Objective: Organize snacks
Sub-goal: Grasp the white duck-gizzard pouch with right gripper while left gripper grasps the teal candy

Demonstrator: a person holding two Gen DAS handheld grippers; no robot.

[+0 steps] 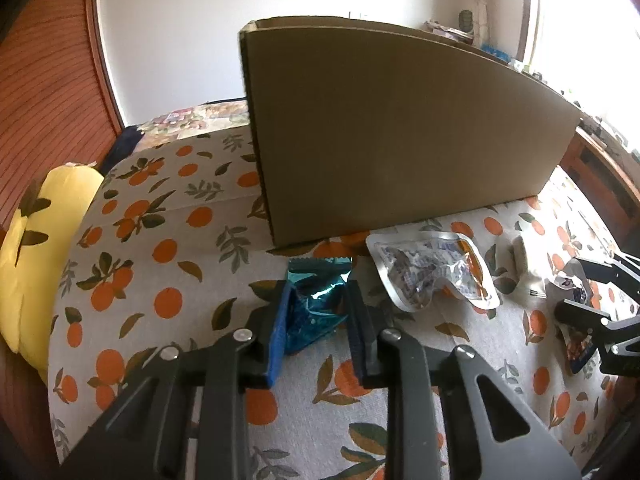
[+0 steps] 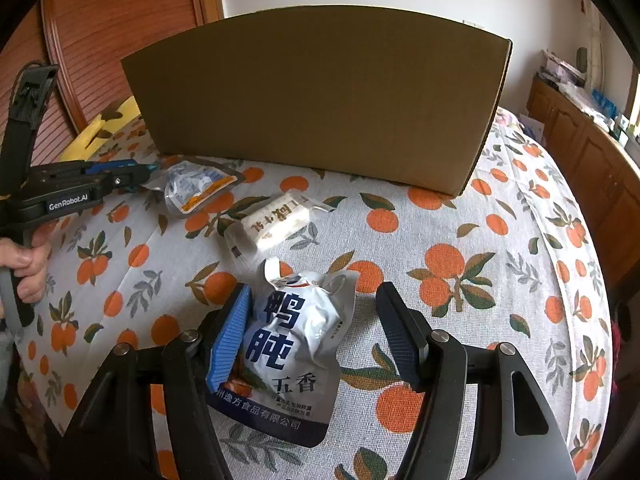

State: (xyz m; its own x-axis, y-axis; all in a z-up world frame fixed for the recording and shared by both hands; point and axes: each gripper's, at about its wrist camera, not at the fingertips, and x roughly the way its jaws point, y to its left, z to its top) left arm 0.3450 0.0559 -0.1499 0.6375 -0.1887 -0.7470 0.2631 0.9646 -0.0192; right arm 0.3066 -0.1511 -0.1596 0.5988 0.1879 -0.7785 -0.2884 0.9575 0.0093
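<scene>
Right gripper (image 2: 312, 336) sits spread around the white-and-blue foil snack pouch (image 2: 296, 344) in front of the brown cardboard box (image 2: 320, 104); left gripper (image 1: 318, 320) pinches a teal foil packet (image 1: 314, 304). Next: squeeze, lift over the box wall.

The cardboard box (image 2: 316, 108) stood upright across the far side of the bedspread (image 2: 500, 264), walling off passage beyond; its top edge was unobstructed. Btwn box and grippers lay a clear pouch (image 2: 196, 188), a white wrapped bar (image 2: 276, 218) and a white-blue pouch (image 2: 296, 344), w/ open cloth to the right. A yellow pillow (image 1: 36, 248) blocked the left edge.
</scene>
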